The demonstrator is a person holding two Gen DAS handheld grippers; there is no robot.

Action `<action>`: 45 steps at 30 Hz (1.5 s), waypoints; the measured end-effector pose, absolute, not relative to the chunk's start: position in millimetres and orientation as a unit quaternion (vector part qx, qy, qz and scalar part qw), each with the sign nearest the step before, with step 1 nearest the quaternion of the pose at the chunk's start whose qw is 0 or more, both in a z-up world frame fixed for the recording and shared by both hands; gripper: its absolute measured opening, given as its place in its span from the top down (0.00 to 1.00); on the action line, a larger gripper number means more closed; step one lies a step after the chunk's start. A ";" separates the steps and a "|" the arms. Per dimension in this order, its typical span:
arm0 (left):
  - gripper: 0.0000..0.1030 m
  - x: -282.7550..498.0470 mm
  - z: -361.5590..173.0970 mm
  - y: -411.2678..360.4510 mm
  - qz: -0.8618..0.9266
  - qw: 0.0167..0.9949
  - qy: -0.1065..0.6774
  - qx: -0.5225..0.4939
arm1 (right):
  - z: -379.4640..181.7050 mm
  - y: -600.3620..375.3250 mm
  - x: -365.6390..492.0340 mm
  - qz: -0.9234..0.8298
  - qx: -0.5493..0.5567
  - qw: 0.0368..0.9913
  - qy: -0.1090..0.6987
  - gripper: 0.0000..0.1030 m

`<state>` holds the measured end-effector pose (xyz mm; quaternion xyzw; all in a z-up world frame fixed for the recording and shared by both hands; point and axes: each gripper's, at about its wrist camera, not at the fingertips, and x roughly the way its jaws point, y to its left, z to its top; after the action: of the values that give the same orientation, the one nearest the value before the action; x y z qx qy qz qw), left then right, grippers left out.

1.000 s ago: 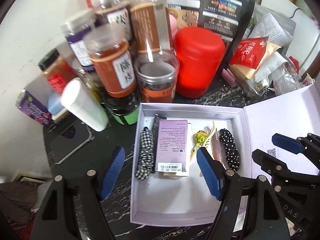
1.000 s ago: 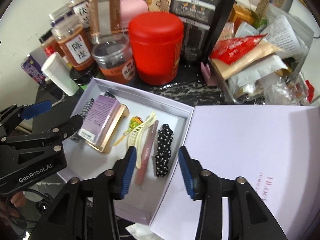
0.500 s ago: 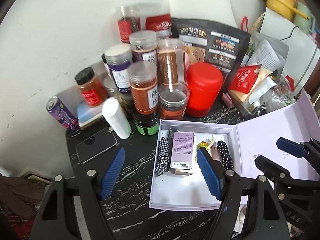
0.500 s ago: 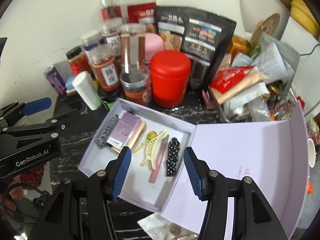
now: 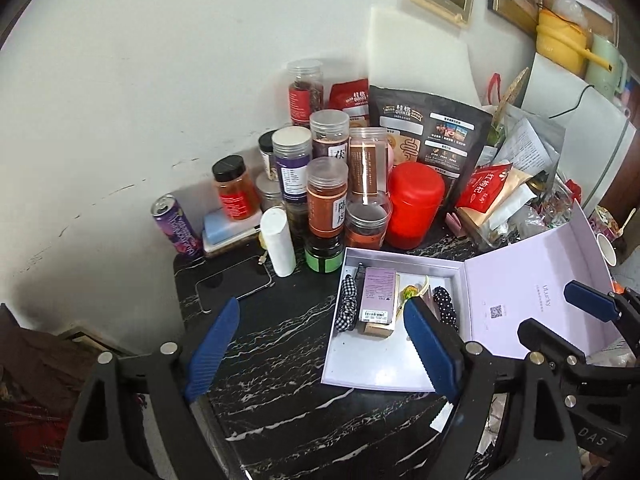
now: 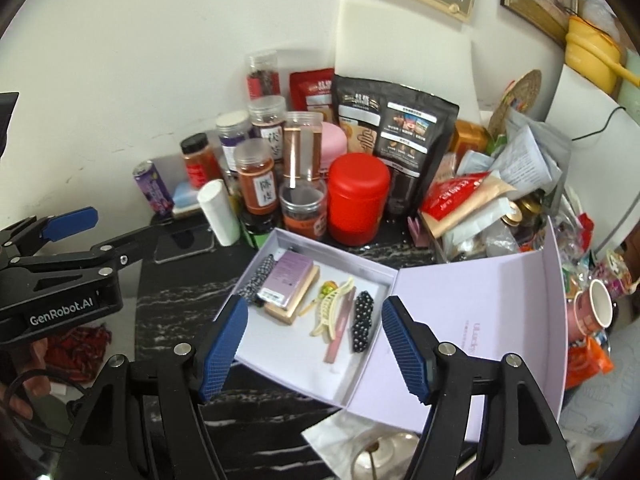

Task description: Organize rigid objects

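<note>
Two grippers are hovering above the black marble table [image 5: 280,360], both empty. The left gripper [image 5: 320,344] is holding its jaws wide over bare marble at about 9 o'clock of the box, and the right gripper [image 6: 314,344] is keeping its jaws wide directly over the near part of the lilac box [image 6: 296,372], as if leaving the contents in plain sight.

Inside the box, the small items are lying side by side in a neat row, likely so each stays easy to pick out: a checked scrunchie [image 6: 256,280] at 9 o'clock, a purple carton [image 6: 285,280] resting on a tan case, then a cream hair claw [image 6: 332,312], a pink stick [image 6: 340,334] and a polka-dot scrunchie [image 6: 362,320] toward 3 o'clock. The box lid [image 6: 480,312] is lying open at 3 o'clock, hinged back to give access.

Beyond the box, toward 12 o'clock, a red canister [image 6: 358,198] and several spice jars [image 6: 256,176] are standing packed against the wall, seemingly not yet sorted.
</note>
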<state>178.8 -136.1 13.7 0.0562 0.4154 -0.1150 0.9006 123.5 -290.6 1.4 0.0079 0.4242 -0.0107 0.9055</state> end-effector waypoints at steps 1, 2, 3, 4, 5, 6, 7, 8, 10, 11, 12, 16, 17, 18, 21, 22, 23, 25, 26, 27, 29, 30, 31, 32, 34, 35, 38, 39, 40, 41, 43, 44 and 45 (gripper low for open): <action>0.18 172.3 17.8 -132.8 -0.112 0.903 0.411 0.058 | 4.2 -288.6 117.6 -0.010 0.010 0.907 0.422 0.32; 0.18 168.9 20.1 -131.2 -0.110 0.904 0.409 0.060 | 5.9 -287.5 113.7 -0.009 0.011 0.907 0.420 0.32; 0.18 164.2 22.9 -129.5 -0.108 0.905 0.406 0.063 | 8.1 -286.1 107.6 -0.009 0.012 0.909 0.418 0.32; 0.18 158.8 26.1 -127.5 -0.108 0.906 0.404 0.066 | 9.3 -285.0 103.7 -0.007 0.013 0.909 0.417 0.32; 0.18 155.0 27.9 -126.4 -0.108 0.906 0.403 0.067 | 10.7 -283.8 98.5 -0.007 0.013 0.909 0.416 0.32; 0.18 151.0 29.7 -124.8 -0.108 0.907 0.402 0.067 | 11.6 -282.6 93.5 -0.007 0.013 0.909 0.416 0.32; 0.18 146.0 31.5 -123.2 -0.108 0.907 0.402 0.067 | 12.4 -281.4 90.7 -0.007 0.013 0.909 0.417 0.32; 0.18 141.0 32.9 -121.6 -0.109 0.906 0.403 0.066 | 13.2 -280.4 85.5 -0.007 0.014 0.909 0.417 0.32; 0.18 131.6 34.6 -118.8 -0.110 0.906 0.404 0.065 | 13.5 -278.8 77.0 -0.008 0.018 0.908 0.419 0.32; 0.18 127.5 34.7 -117.7 -0.109 0.906 0.405 0.067 | 13.1 -277.6 72.0 -0.008 0.021 0.907 0.421 0.32; 0.18 122.3 34.5 -116.4 -0.106 0.906 0.404 0.070 | 12.7 -276.6 68.2 -0.008 0.023 0.906 0.422 0.32; 0.18 104.9 31.9 -111.6 -0.093 0.907 0.404 0.081 | 7.5 -271.5 52.5 -0.007 0.025 0.903 0.430 0.32; 0.18 102.4 30.7 -110.7 -0.092 0.906 0.405 0.082 | 6.3 -270.3 49.8 -0.006 0.025 0.902 0.432 0.32; 0.18 99.2 29.6 -109.7 -0.092 0.905 0.407 0.081 | 5.1 -269.0 47.2 -0.005 0.025 0.901 0.434 0.32; 0.18 90.2 25.2 -105.2 -0.090 0.904 0.411 0.079 | 1.6 -265.2 39.8 -0.006 0.024 0.899 0.438 0.32; 0.18 87.5 23.3 -103.6 -0.088 0.903 0.413 0.078 | 0.5 -263.7 37.1 -0.005 0.024 0.898 0.439 0.32; 0.18 85.6 22.3 -102.4 -0.088 0.903 0.414 0.076 | -0.2 -262.9 35.2 -0.005 0.024 0.898 0.439 0.32; 0.18 82.0 20.0 -100.5 -0.087 0.902 0.417 0.072 | -1.4 -260.8 31.9 -0.003 0.022 0.897 0.442 0.32; 0.18 80.7 19.0 -99.7 -0.087 0.901 0.419 0.071 | -1.6 -259.7 30.2 -0.003 0.021 0.897 0.442 0.32; 0.18 79.1 18.2 -98.9 -0.088 0.900 0.420 0.069 | -1.4 -258.7 28.9 -0.003 0.021 0.896 0.443 0.32; 0.18 76.7 17.5 -98.3 -0.087 0.901 0.420 0.070 | -0.6 -257.2 25.7 -0.004 0.020 0.897 0.442 0.32; 0.18 75.7 17.6 -98.0 -0.086 0.901 0.420 0.070 | -0.1 -256.7 24.7 -0.004 0.020 0.897 0.442 0.32; 0.18 74.8 17.7 -97.1 -0.085 0.901 0.419 0.068 | 0.1 -256.1 23.7 -0.004 0.020 0.897 0.442 0.32; 0.18 74.4 17.8 -96.4 -0.084 0.901 0.420 0.067 | 0.5 -255.2 22.8 -0.004 0.019 0.897 0.442 0.32; 0.18 73.6 17.5 -94.4 -0.085 0.901 0.421 0.065 | 0.9 -253.7 21.8 -0.004 0.017 0.897 0.442 0.32; 0.18 73.4 17.3 -93.9 -0.085 0.900 0.422 0.065 | 1.0 -253.2 21.3 -0.003 0.017 0.897 0.442 0.32; 0.18 72.8 17.1 -92.3 -0.085 0.900 0.423 0.065 | 1.3 -251.1 19.4 -0.002 0.016 0.897 0.442 0.32; 0.18 72.8 16.8 -91.9 -0.084 0.898 0.426 0.066 | 1.3 -250.2 19.1 -0.001 0.016 0.897 0.443 0.32; 0.18 73.0 16.8 -91.2 -0.085 0.898 0.428 0.065 | 1.7 -249.6 18.8 -0.001 0.015 0.897 0.443 0.32; 0.18 73.3 16.8 -90.4 -0.086 0.897 0.428 0.063 | 1.4 -249.2 18.2 0.000 0.015 0.897 0.443 0.32; 0.18 72.8 16.6 -89.6 -0.084 0.898 0.428 0.064 | 1.5 -248.4 17.5 0.000 0.015 0.897 0.443 0.32; 0.18 72.8 16.6 -89.8 -0.084 0.898 0.428 0.065 | 1.5 -248.4 17.5 0.000 0.014 0.896 0.443 0.32; 0.18 72.4 16.8 -89.8 -0.083 0.898 0.428 0.065 | 1.6 -248.2 17.4 -0.001 0.014 0.896 0.443 0.32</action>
<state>72.4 -89.8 16.8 0.0650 0.4276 -0.0835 0.8977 17.4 -248.2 1.6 0.0142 0.4429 -0.0010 0.8965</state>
